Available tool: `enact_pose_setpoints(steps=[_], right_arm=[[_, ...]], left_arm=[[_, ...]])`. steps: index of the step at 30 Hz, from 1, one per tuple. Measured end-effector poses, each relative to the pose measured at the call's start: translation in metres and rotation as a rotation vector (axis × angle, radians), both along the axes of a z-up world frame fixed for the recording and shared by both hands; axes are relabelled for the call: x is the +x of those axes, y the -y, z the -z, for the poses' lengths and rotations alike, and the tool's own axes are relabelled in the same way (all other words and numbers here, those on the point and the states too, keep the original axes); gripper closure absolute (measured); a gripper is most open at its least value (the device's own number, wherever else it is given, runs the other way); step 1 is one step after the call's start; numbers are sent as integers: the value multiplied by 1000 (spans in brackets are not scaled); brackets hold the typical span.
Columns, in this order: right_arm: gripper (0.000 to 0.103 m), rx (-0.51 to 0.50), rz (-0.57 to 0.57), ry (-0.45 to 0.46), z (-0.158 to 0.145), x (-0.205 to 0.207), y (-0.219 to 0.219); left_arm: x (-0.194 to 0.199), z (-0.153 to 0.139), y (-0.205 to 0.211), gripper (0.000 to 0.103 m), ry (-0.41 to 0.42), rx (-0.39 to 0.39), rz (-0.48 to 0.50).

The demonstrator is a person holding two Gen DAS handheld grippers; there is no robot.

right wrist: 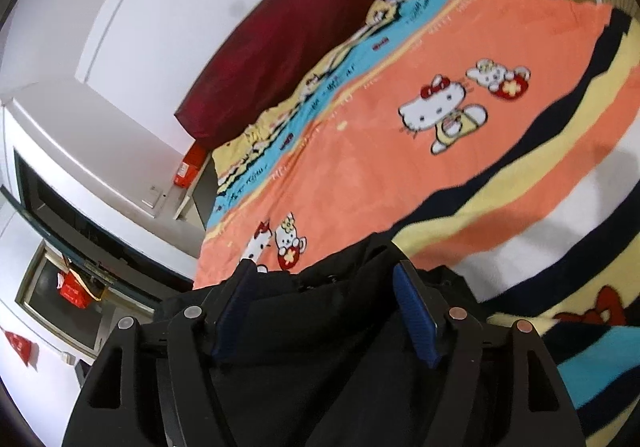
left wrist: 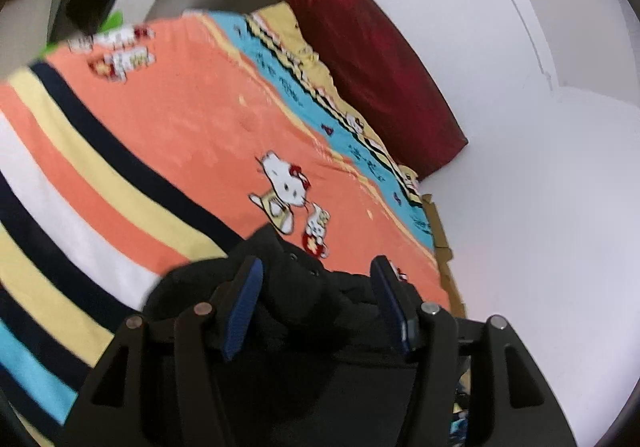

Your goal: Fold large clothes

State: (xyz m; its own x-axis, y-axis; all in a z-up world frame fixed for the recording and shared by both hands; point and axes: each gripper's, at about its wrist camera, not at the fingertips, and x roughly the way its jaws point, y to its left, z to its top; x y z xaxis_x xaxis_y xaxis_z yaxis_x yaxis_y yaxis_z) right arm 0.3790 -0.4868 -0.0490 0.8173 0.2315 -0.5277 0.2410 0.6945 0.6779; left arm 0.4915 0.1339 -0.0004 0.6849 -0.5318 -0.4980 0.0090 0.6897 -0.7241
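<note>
A black jacket [left wrist: 296, 299] is spread on the striped blanket [left wrist: 168, 135]; both the left gripper [left wrist: 316, 279] and the right gripper [right wrist: 326, 283] are held open above it.

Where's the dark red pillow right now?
The dark red pillow lies at the far end of the bed against the white wall, beside the cartoon-cat blanket's yellow-and-blue edge; both wrist views show it.

right tool [right wrist: 320, 311] jaws apart | over black garment [right wrist: 304, 367] | on striped cartoon blanket [right wrist: 380, 175]
</note>
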Motion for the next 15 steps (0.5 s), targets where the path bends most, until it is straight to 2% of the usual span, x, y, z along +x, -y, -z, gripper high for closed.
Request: enact_pose_setpoints(steps=[5, 8, 12, 15], right_arm=[[32, -51, -14, 26, -25, -29, -2], [25, -101, -29, 36, -41, -53, -8], [16, -182, -54, 52, -61, -88, -22], [11, -253, -79, 67, -73, -111, -38]], left_arm=[[-35, -26, -6, 49, 42, 93, -8], [-64, -38, -3, 49, 73, 154, 21], [-112, -51, 5, 49, 128, 273, 59], [-137, -50, 17, 49, 128, 356, 117]])
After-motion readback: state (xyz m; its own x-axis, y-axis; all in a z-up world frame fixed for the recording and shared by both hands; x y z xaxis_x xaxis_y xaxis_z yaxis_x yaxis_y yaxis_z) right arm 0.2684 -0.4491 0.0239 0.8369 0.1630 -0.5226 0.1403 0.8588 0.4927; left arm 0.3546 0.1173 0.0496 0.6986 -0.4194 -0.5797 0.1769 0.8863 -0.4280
